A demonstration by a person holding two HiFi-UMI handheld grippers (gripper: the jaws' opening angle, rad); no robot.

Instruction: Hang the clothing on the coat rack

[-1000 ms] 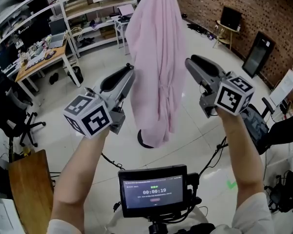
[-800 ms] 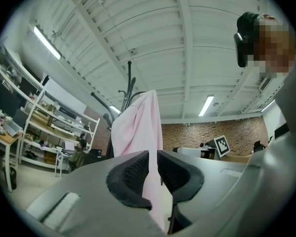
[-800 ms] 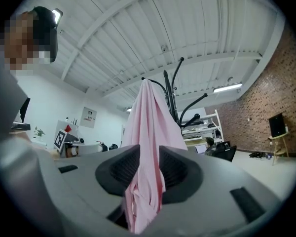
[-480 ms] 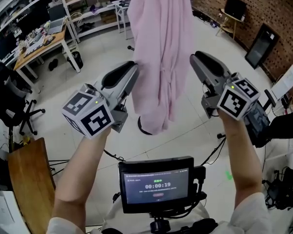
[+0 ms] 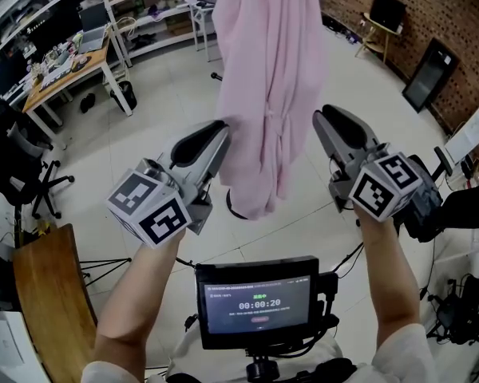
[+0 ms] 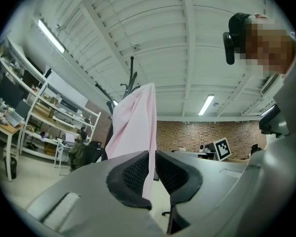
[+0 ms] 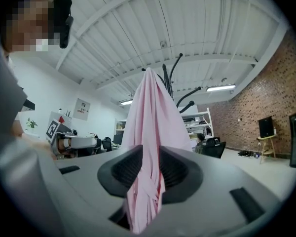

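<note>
Now one pink garment (image 5: pixel 263 94) hangs from one black rack (image 7: pixel 191 92). It covers nearly all of the pole, so only the hooks above it show, and a dark piece of the base under its hem.

Two grippers are at the garment, one on each side, level with its lower half. The left gripper (image 5: pixel 220 131) has its jaws almost together on a thin edge of cloth at the garment's left side, and they have just been closing. The right gripper (image 5: pixel 322 121) has its jaws a little wider. They have just been closing too, and a thick bunch of folds fills the gap between its pads.

One screen (image 5: pixel 258 303) sits below the garment, close to the person. Shelves (image 5: pixel 144 6) and a table (image 5: pixel 64 86) stand well behind the garment to its left, with a chair (image 5: pixel 16 174) nearer on that side. A brick wall (image 5: pixel 431 6) is to the garment's right.

The garment is pale pink and thin. It is narrow at the top and wider lower down, with long vertical folds and a rounded hem.
</note>
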